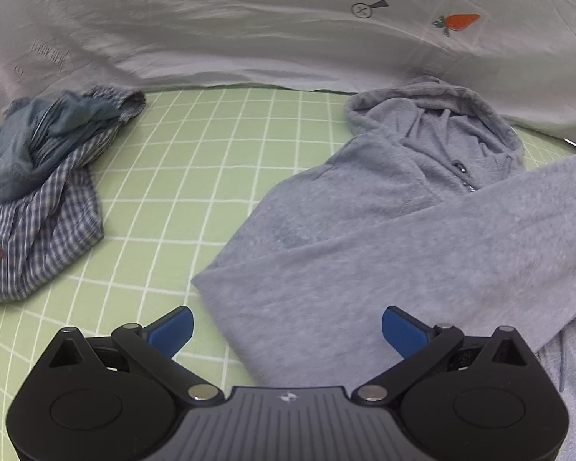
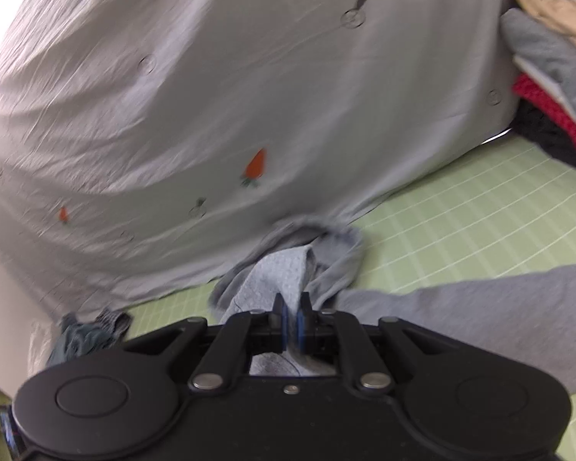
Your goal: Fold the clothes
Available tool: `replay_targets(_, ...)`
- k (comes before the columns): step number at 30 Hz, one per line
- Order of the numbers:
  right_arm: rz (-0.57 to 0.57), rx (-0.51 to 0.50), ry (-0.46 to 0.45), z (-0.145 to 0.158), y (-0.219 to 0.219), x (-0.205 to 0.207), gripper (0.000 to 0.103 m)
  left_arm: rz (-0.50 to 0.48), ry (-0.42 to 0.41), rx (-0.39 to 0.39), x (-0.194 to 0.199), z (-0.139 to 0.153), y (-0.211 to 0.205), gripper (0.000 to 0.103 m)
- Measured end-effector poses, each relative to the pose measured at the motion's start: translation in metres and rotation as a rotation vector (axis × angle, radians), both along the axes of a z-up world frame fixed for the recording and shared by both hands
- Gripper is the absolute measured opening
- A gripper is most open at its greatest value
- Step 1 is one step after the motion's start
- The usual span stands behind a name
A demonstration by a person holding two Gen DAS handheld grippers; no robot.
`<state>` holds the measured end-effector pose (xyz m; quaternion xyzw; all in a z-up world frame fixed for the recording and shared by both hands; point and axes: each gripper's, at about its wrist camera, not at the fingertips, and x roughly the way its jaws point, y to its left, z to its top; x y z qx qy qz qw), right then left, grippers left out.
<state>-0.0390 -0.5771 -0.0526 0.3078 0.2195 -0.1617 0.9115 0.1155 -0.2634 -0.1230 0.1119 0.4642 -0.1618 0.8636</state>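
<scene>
At far left a crumpled checked shirt [image 1: 38, 207] with a blue garment bunched on top lies on the green gridded surface [image 1: 196, 161]. The left hand-held gripper [image 1: 287, 330] hangs wide apart over the near edge of the grey hoodie [image 1: 364, 230], which lies flat, one sleeve folded across its body. A white carrot-print sheet [image 1: 249, 38] rises behind. The right hand-held gripper [image 2: 291, 322] is pinched narrow on grey hoodie fabric. A clothes pile [image 2: 549, 77] sits far right.

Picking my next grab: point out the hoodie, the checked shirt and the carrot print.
hoodie [image 1: 364, 230], left wrist view, on the chest panel.
checked shirt [image 1: 53, 226], left wrist view, on the crumpled checked cloth.
carrot print [image 1: 460, 22], left wrist view, on the orange body.
</scene>
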Motion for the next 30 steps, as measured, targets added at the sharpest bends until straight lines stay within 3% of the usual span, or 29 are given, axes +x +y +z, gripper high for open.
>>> replay_targets(10, -0.245, -0.018, 0.034, -0.007, -0.083, -0.042, 0.006, 0.001, -0.019, 0.001, 0.009, 0.007, -0.002, 0.103)
replay_targets(18, -0.439, -0.024, 0.076, -0.02, -0.142, -0.074, 0.006, -0.048, 0.022, 0.023, 0.009, -0.004, -0.019, 0.103)
replay_targets(26, -0.496, 0.002, 0.151, -0.045, -0.164, -0.075, 0.006, -0.065, 0.051, 0.112, 0.012, -0.023, -0.042, 0.103)
replay_targets(30, -0.491, 0.023, 0.202, -0.062, -0.162, -0.073, 0.006, -0.028, 0.089, 0.112, 0.014, -0.031, -0.039, 0.103)
